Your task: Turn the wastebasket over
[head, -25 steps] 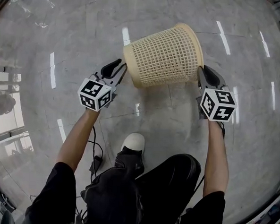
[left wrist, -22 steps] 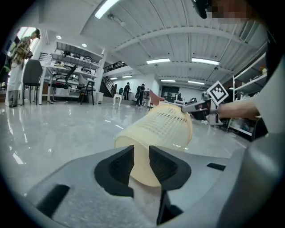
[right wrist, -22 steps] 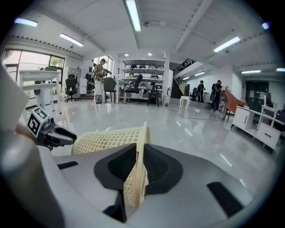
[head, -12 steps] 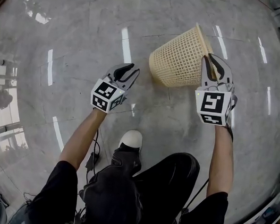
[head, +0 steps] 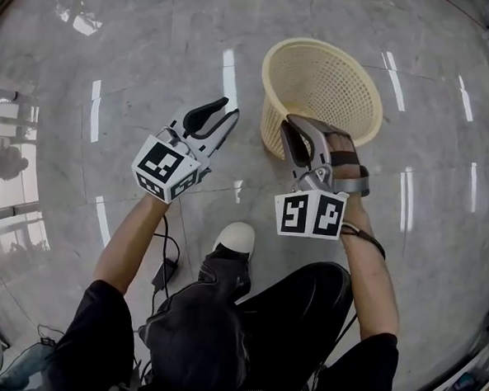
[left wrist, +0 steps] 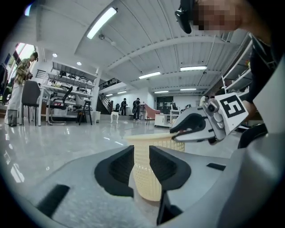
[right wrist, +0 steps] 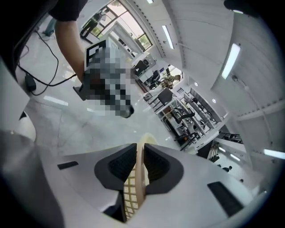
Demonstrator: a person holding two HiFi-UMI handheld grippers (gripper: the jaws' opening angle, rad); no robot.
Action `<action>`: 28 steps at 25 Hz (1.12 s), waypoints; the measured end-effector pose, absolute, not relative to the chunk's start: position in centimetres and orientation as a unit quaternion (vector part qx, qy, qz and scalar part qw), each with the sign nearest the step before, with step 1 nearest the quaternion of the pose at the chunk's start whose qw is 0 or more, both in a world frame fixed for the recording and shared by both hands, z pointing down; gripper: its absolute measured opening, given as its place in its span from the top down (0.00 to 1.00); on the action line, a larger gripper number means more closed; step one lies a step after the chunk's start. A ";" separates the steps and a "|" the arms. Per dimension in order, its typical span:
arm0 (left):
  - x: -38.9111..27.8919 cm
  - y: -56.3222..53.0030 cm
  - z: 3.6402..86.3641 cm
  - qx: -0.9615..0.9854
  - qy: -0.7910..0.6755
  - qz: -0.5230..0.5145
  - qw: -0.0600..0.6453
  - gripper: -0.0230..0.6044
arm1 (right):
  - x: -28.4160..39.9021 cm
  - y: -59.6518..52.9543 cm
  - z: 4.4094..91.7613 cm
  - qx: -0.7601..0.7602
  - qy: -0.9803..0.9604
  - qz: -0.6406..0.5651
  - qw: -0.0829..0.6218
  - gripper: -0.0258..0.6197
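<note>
The cream mesh wastebasket (head: 334, 80) stands upright on the grey marble floor with its mouth facing up. My right gripper (head: 291, 129) is shut on the near-left part of its rim, one jaw inside and one outside. In the right gripper view the mesh wall (right wrist: 132, 191) is pinched between the pads of the right gripper (right wrist: 140, 153). My left gripper (head: 229, 109) hangs left of the basket, apart from it, open with nothing between its pads. In the left gripper view the left gripper (left wrist: 141, 153) points at the wastebasket (left wrist: 149, 178), and the right gripper (left wrist: 191, 129) sits at the rim.
My white shoe (head: 233, 246) and a black cable (head: 170, 264) are on the floor close below the grippers. Desks and chairs (left wrist: 58, 104) and several people stand far back in the hall. Polished floor spreads all round the basket.
The basket went from lying on its side between both grippers to standing mouth up. The right gripper rolled and swung left with it; the left gripper let go and drew away.
</note>
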State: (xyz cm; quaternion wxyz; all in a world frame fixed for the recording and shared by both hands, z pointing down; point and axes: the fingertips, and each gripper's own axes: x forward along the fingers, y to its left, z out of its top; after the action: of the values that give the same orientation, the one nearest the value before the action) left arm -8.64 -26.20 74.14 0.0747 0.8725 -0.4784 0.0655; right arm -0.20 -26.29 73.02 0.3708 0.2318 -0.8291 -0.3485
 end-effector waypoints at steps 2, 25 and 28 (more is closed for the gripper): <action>-7.9 -25.4 72.5 0.879 -0.470 0.054 0.066 0.81 | -1.1 -24.8 73.8 0.216 -0.844 -0.328 0.366 0.88; -7.2 -25.7 70.2 0.885 -0.460 0.027 0.066 0.81 | -1.9 -22.3 73.0 0.216 -0.892 -0.224 0.328 0.77; -6.6 -26.1 68.1 0.886 -0.459 0.032 0.056 0.81 | -0.4 -23.5 71.0 0.250 -0.894 -0.197 0.316 0.80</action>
State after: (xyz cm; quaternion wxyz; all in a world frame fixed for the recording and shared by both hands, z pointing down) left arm -6.60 -26.12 68.08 0.0559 0.8860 -0.4592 0.0317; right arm -0.37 -23.54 70.96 0.3160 0.2501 -0.8938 -0.1967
